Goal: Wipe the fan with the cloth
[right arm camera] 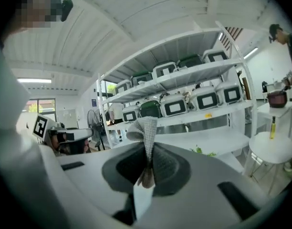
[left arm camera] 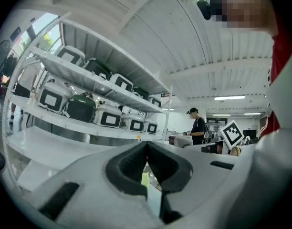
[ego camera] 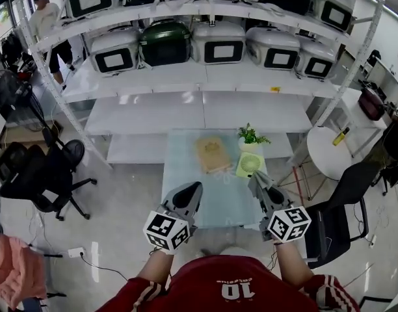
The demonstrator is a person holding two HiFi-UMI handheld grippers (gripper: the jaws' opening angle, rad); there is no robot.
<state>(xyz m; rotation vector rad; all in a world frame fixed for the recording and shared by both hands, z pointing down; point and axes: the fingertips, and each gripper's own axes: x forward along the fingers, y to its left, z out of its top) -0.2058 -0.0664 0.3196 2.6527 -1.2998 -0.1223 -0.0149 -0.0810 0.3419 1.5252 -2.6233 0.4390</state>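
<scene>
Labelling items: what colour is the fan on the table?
The fan is light green; head view shows it best.

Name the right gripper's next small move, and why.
Probably ease the right gripper forward and down to bring the cloth onto the small green fan. Its jaws are shut on the cloth, and in the head view the fan stands on the table just ahead of its tips. The left gripper is shut, empty.

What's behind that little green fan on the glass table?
A small leafy green plant in a pale pot stands just behind the round pale-green fan. The fan covers the pot's base.
</scene>
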